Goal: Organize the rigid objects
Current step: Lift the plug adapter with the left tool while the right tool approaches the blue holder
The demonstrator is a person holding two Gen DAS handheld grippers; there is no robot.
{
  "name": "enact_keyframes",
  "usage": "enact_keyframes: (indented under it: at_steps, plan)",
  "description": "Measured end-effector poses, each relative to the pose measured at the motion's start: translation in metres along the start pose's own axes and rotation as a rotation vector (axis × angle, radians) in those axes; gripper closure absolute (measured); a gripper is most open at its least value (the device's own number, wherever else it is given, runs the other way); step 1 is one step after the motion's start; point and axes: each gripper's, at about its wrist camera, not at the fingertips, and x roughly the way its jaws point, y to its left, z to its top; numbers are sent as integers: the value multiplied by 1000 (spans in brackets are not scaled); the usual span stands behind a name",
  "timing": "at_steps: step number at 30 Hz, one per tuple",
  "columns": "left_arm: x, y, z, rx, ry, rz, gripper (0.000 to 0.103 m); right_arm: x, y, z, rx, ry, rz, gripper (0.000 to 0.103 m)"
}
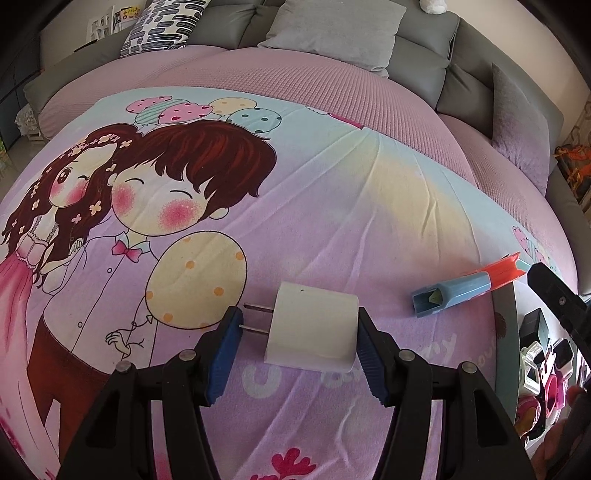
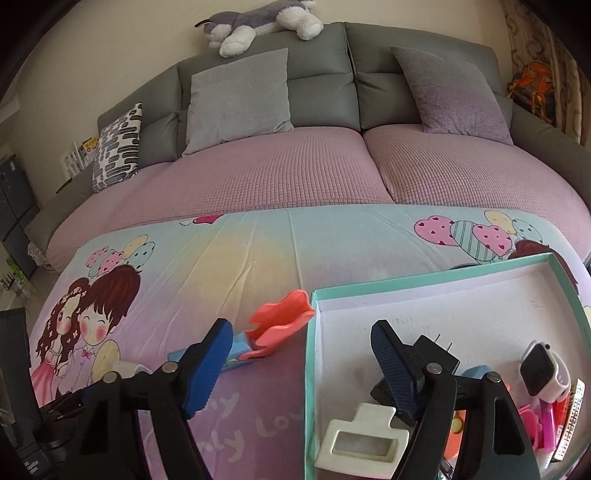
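A white wall charger [image 1: 314,326] lies on the cartoon bedsheet, prongs pointing left, between the fingers of my left gripper [image 1: 297,350]. The jaws are open around it; the right pad touches or nearly touches it. A blue and orange clip toy [image 1: 467,288] lies to its right, also in the right wrist view [image 2: 258,332]. My right gripper [image 2: 301,363] is open and empty, straddling the left wall of a teal-rimmed box [image 2: 310,354]. The box holds a black charger [image 2: 436,354], a white clip [image 2: 360,439], a smartwatch [image 2: 543,369] and other small items.
The bedsheet [image 1: 332,206] covers a pink quilted mattress [image 2: 258,177]. Grey cushions [image 2: 240,96] and a plush dog [image 2: 258,22] sit at the grey headboard. The box's edge and contents show at the right of the left wrist view [image 1: 509,332].
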Motion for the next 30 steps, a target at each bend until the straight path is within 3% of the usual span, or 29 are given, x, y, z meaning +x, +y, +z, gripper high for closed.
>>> enact_keyframes:
  at_steps: [6,13,19,24,30]
  plan:
    - [0,2,0,-7,0,-14,41,23,5,6,-28,67,12,33]
    - [-1,4,0,-11,2,-32,41,33,9,4,-45,97,25,60]
    - [-1,4,0,-5,5,-36,41,31,13,3,-75,84,9,63]
    - [0,5,0,-9,5,-42,41,15,25,-1,-131,17,9,66]
    - [0,4,0,-6,5,-42,41,9,50,-3,-229,2,62,66]
